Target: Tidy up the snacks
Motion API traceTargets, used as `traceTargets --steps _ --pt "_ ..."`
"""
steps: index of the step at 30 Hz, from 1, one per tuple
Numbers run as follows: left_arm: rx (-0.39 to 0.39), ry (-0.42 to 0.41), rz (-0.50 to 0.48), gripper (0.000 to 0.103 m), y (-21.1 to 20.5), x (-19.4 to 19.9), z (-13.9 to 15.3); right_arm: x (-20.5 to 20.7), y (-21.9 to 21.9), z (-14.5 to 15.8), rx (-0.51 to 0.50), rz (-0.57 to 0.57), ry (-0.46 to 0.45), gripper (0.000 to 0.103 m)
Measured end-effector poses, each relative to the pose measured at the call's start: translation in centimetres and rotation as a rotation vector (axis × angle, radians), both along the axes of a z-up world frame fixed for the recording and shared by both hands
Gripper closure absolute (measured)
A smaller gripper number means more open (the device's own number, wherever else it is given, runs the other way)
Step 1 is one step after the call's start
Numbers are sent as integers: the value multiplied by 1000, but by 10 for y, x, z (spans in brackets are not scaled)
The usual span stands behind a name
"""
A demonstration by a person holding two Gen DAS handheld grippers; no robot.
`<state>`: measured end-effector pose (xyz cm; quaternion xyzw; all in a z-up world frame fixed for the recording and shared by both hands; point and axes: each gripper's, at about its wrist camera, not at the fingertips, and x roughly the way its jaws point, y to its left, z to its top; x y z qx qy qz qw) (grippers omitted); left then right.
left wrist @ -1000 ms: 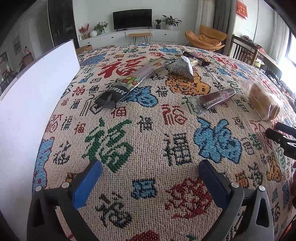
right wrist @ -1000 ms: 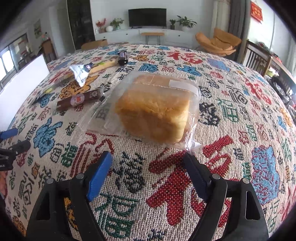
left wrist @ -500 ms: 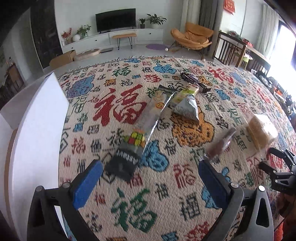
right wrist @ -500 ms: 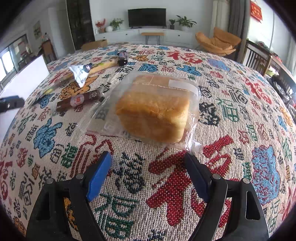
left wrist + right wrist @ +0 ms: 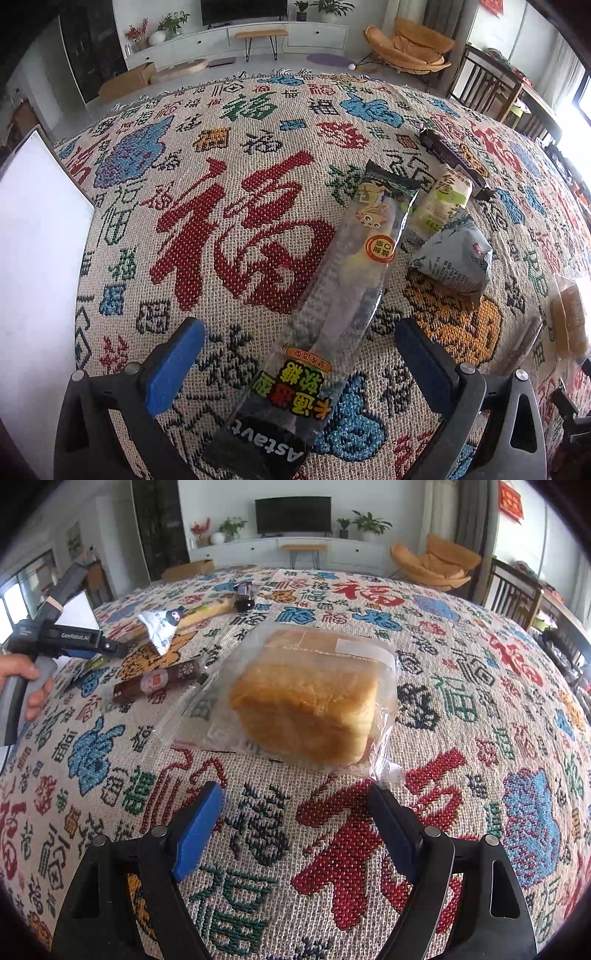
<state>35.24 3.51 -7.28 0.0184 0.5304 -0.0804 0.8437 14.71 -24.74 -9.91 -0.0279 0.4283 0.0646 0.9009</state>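
Snacks lie scattered on patterned cloth, unsorted. Left gripper hangs w/ jaws wide apart astride the long candy pack, prob. lining up for a pick; pads not touching it. Right gripper also spread wide, empty, just short of the bagged bread. Hard to read: white board cut off at left edge, sausage stick blurred in left view, bread mostly out of frame there.

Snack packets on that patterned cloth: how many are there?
6. Long clear candy packet nearest the left gripper; pale green packet, grey-white triangular packet, dark bar beyond; brown sausage stick, bagged bread loaf. None seem hidden.
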Motion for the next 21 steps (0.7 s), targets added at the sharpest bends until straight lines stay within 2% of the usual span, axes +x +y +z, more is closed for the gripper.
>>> traceTargets --steps 5,21 --pt "41 -5 -29 1 -3 -4 -2 0 0 0 0 0 0 19" --pt "45 -5 -33 0 -3 -8 -3 0 0 0 2 -1 0 19"
